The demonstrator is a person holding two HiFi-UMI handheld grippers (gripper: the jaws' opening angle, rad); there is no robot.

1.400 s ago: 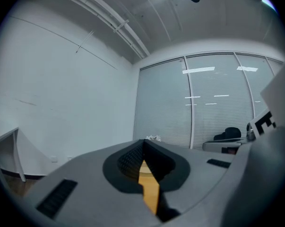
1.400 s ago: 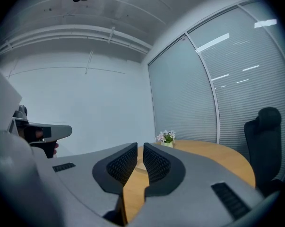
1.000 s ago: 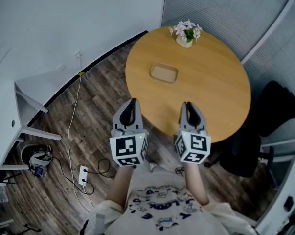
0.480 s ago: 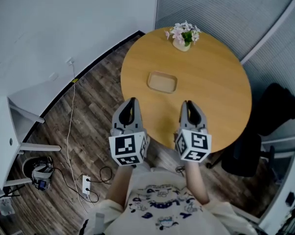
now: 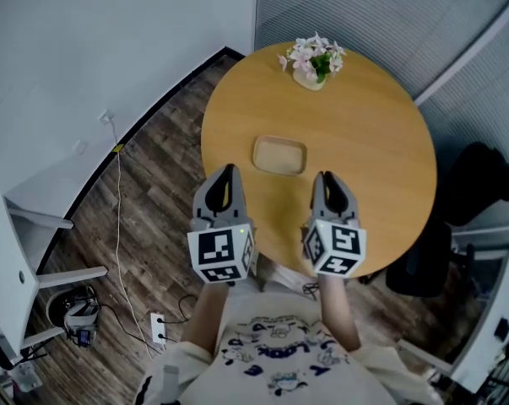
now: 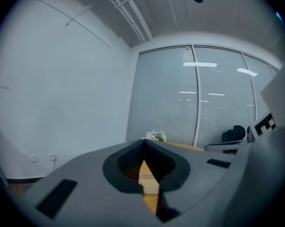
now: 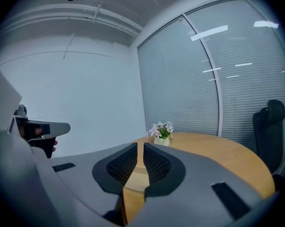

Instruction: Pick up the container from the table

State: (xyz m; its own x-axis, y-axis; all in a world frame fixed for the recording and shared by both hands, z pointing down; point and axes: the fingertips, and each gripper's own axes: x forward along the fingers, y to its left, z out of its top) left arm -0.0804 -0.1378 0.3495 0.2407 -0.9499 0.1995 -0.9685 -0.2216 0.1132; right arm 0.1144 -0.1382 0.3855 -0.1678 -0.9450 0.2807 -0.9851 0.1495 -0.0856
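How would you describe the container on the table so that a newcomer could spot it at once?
Find the round wooden table. Near its middle lies the container, a shallow tan tray with rounded corners. Unlike the flower pot at the far edge, it is flat and empty.

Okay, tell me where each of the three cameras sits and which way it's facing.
Head view: on the person's head, facing steeply down at the table, container, left gripper, right gripper and forearms.
Left gripper view: rides the left gripper, looking along its shut jaws over the table toward the flowers.
Right gripper view: rides the right gripper, jaws a slit apart, facing the same flowers.
Both gripper views share table and flowers.
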